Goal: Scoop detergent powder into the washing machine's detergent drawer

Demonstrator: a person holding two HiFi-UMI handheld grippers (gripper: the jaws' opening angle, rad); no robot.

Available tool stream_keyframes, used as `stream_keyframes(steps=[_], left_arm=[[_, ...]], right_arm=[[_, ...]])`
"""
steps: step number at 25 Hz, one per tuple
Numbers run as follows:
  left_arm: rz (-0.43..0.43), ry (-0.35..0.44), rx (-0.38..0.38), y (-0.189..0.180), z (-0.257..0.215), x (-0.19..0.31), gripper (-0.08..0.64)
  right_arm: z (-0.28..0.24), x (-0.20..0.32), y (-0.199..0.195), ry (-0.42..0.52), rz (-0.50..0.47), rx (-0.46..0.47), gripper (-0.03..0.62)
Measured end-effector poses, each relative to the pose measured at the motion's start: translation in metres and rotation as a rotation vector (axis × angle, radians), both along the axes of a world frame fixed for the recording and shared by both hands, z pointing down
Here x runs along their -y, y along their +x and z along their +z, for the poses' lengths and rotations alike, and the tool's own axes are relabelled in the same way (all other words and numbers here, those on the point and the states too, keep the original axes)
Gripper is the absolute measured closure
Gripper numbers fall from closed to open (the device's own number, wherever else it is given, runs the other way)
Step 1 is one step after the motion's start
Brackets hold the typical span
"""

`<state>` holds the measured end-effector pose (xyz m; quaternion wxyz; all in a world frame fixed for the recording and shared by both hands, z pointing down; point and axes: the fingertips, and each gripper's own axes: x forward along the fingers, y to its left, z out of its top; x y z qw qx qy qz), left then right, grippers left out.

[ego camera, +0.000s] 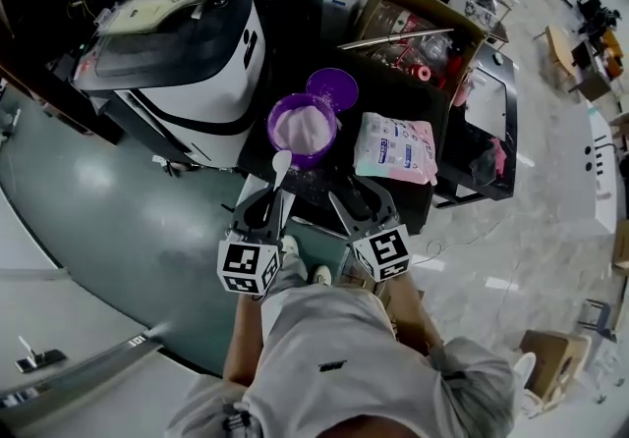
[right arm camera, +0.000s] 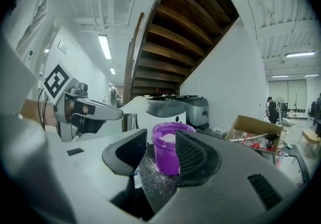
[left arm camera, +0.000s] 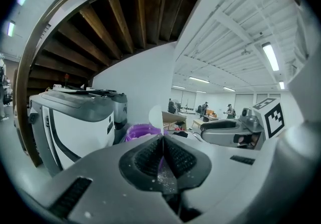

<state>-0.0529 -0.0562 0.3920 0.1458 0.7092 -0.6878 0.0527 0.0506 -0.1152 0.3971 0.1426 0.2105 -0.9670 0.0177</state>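
Note:
A purple tub [ego camera: 302,127] of white detergent powder stands open on a dark table [ego camera: 324,186], with its purple lid [ego camera: 332,87] just behind it. My left gripper [ego camera: 272,192] is shut on the handle of a white spoon [ego camera: 280,166], and the spoon's bowl points at the tub's near rim. In the left gripper view the spoon bowl [left arm camera: 156,115] rises above the shut left gripper [left arm camera: 161,140], with the tub [left arm camera: 143,131] beyond. My right gripper [ego camera: 356,189] is open and empty. In its own view the tub [right arm camera: 168,152] shows between the right gripper's [right arm camera: 161,145] jaws, a short way ahead. The washing machine [ego camera: 167,53] stands to the left.
A detergent bag [ego camera: 395,146] lies on the table right of the tub. An open cardboard box [ego camera: 423,33] of clutter sits behind it. Spilled powder dusts the tabletop [right arm camera: 150,178]. A curved green floor strip [ego camera: 118,220] runs on the left, and pale tiles [ego camera: 531,230] lie to the right.

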Motion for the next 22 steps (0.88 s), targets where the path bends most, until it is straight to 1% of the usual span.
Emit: stream_keyframes(steps=[9, 16, 22], left_arm=[[0.065, -0.037, -0.027, -0.044, 0.012, 0.040, 0.545], [0.123, -0.093, -0.048, -0.065, 0.026, 0.066, 0.545], [0.166, -0.146, -0.055, -0.074, 0.036, 0.082, 0.545]], right_arm=[[0.007, 0.031, -0.034, -0.002, 0.077, -0.050, 0.413], [0.012, 0.049, -0.050, -0.004, 0.153, -0.083, 0.414], [0.017, 0.060, -0.055, -0.003, 0.208, -0.106, 0.414]])
